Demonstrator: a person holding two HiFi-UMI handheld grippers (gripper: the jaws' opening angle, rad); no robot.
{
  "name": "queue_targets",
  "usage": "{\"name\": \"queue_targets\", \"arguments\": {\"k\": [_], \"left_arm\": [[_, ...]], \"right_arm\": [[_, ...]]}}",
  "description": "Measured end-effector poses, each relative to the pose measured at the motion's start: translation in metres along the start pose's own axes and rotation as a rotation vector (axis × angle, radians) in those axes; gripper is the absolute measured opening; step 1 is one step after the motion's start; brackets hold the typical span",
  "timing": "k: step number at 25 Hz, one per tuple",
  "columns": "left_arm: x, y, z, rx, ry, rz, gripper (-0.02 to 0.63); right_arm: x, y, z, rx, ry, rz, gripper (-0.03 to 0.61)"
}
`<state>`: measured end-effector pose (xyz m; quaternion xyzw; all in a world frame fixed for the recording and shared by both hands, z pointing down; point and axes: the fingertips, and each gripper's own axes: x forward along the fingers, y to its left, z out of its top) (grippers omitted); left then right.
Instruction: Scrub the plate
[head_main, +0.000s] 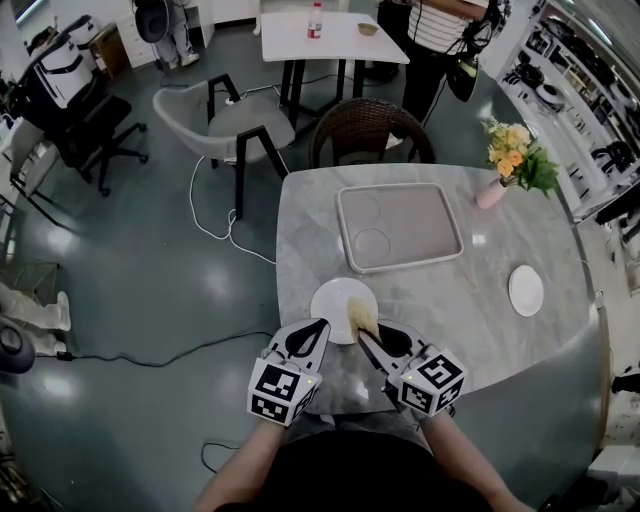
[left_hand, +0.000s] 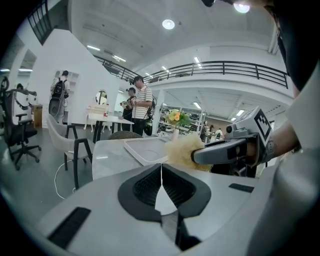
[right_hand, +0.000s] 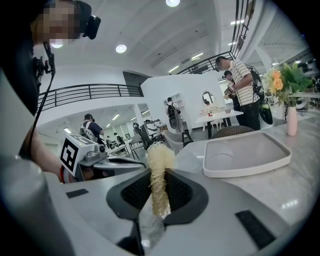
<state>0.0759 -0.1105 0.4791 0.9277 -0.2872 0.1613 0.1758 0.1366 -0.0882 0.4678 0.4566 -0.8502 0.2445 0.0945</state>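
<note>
My right gripper (right_hand: 159, 175) has black ribbed pads (right_hand: 179, 192) on a grey body, and the scrubber (right_hand: 160, 157) in it is pale straw-yellow. Its cube (head_main: 432, 380) shows black-and-white squares. Just ahead, the plate (head_main: 335, 300) is plain white on a grey table (head_main: 470, 310) veined like marble. Beyond it the tray (head_main: 398, 226) is pale grey; far right, yellow-orange flowers (head_main: 512, 150) stand in a pink vase (head_main: 491, 193).

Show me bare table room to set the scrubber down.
Bare: table between tray and small plate, and the strip left of the tray. Crowded: near edge, where plate, scrubber, left tongs and right tongs meet.
</note>
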Motion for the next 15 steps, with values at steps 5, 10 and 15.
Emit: {"name": "queue_targets", "arguments": {"k": [5, 10, 15], "left_arm": [[-0.0033, 0.0, -0.0034, -0.004, 0.009, -0.002, 0.014], [-0.0039, -0.0004, -0.0061, -0.004, 0.019, -0.006, 0.014], [-0.0046, -0.0006, -0.0082, -0.005, 0.024, -0.006, 0.014]], "right_arm": [[0.0007, 0.0039, -0.0019, 0.004, 0.005, 0.007, 0.075], [-0.0004, 0.0039, -0.0046, 0.015, 0.008, 0.005, 0.075], [-0.0022, 0.0025, -0.006, 0.023, 0.007, -0.002, 0.075]]}}
